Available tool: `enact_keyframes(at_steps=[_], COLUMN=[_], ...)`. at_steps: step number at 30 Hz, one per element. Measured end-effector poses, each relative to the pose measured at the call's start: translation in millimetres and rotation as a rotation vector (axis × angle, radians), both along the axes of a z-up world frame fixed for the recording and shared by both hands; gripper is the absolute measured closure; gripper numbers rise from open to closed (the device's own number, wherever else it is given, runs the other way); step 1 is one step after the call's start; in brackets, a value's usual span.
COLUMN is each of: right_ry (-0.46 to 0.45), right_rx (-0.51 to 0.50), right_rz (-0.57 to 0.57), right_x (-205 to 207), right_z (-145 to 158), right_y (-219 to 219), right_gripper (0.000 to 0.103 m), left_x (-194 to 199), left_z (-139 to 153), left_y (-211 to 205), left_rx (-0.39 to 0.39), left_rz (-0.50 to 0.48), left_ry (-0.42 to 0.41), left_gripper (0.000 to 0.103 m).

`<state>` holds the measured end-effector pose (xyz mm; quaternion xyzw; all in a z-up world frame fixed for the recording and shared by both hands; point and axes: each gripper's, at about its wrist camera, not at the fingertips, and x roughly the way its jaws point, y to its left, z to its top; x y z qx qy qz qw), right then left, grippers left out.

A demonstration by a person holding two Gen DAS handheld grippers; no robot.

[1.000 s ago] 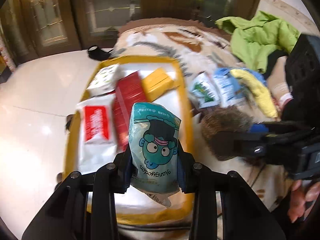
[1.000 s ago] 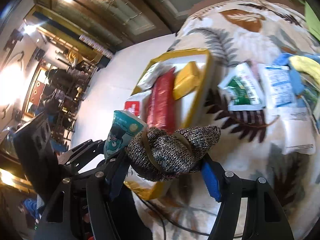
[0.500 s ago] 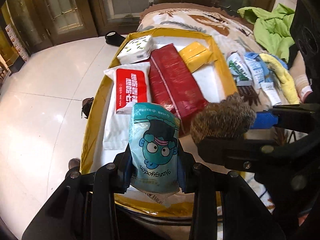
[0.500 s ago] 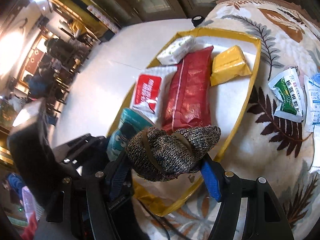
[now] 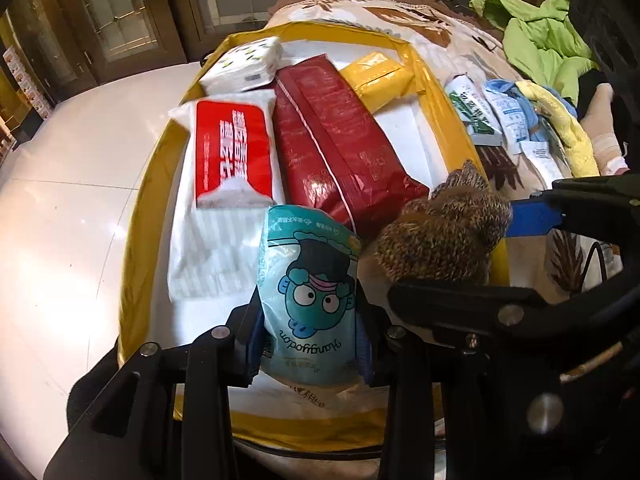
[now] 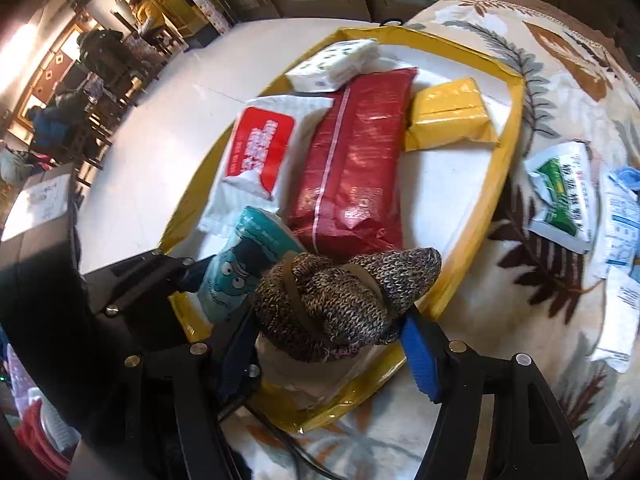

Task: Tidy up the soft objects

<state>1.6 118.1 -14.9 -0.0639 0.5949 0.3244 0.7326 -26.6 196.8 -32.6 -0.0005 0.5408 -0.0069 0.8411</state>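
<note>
- Soft packets and a knitted bundle are gathered at a yellow-rimmed tray [image 5: 154, 184] with a white floor, which lies on a leaf-patterned blanket [image 6: 532, 292].
- Left gripper [image 5: 310, 344] is clamped on a teal cartoon-face pouch [image 5: 310, 300], held upright over the tray's near end.
- Right gripper [image 6: 328, 344] is closed around a mottled brown knitted bundle [image 6: 344, 304] bound with a band; its blue finger pad [image 6: 420, 360] presses the bundle's right side.
- Pouch and bundle sit just beside each other, the bundle over the tray's near right rim.
- Inside the tray lie a long red pack [image 5: 340, 144], a white pack with a red label [image 5: 230, 152] to its left, a small white patterned pack [image 5: 244, 64] at the far end, and a yellow pack [image 5: 380, 78] at the far right.
- On the blanket beyond the right rim lie a green-and-white sachet [image 6: 564, 196] and blue-printed sachets [image 6: 620, 220].
- Farther right in the left wrist view are a yellow cloth [image 5: 568, 128] and a green garment [image 5: 544, 44].
</note>
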Motion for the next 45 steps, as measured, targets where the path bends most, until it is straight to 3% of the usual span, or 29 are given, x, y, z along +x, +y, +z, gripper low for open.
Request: enact_keyframes(at_steps=[7,14,19,25,45], right_ry=[0.024,0.012,0.029,0.04,0.022], right_rx=[0.031,0.067,0.143,0.208,0.315], right_rz=[-0.021,-0.04,-0.059,-0.089,-0.257], right_x=[10.1,6.8,2.4,1.1,6.0], right_z=[0.1,9.5,19.7,29.2,55.8], right_y=[-11.3,-10.4,-19.6,-30.2,-113.8], right_gripper=[0.033,0.031,0.03,0.029,0.026], left_x=[0.6,-3.2,-7.7,-10.9,-12.2], left_z=[0.6,6.0,19.8,32.8,51.1], left_y=[-7.1,1.7,1.7,3.1,-24.4], left_rx=[0.019,0.022,0.08,0.085,0.127], left_rz=[-0.005,0.056,0.093,0.102,0.056], left_ry=[-0.017,-0.047,-0.104,-0.141,-0.191], left_gripper=[0.063,0.042,0.038,0.031,0.031])
